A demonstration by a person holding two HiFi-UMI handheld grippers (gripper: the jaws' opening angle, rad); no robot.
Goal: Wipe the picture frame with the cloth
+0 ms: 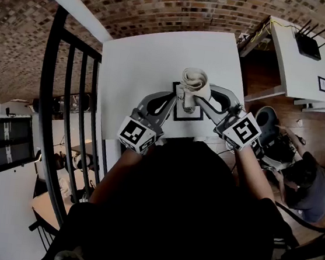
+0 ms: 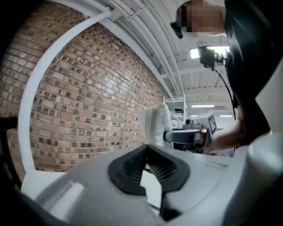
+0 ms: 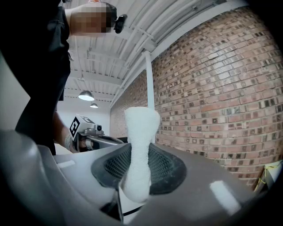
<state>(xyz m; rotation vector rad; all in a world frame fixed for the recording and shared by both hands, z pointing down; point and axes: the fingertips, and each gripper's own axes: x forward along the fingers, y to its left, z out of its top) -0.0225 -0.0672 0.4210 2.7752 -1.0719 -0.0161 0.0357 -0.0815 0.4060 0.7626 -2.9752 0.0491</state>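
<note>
The black picture frame with its white inside sits over the white table, straight ahead of me. My left gripper is shut on the frame's left edge; in the left gripper view a white panel of the frame shows between its jaws. My right gripper is shut on a rolled white cloth, which stands up above the frame's top. In the right gripper view the cloth is pinched at its middle, with the left gripper just beyond. The left gripper view shows the cloth and the right gripper ahead.
A black metal railing runs along the table's left side. To the right stand a white cabinet with a black router on it, and lower down a seated person. A brick wall rises behind the table.
</note>
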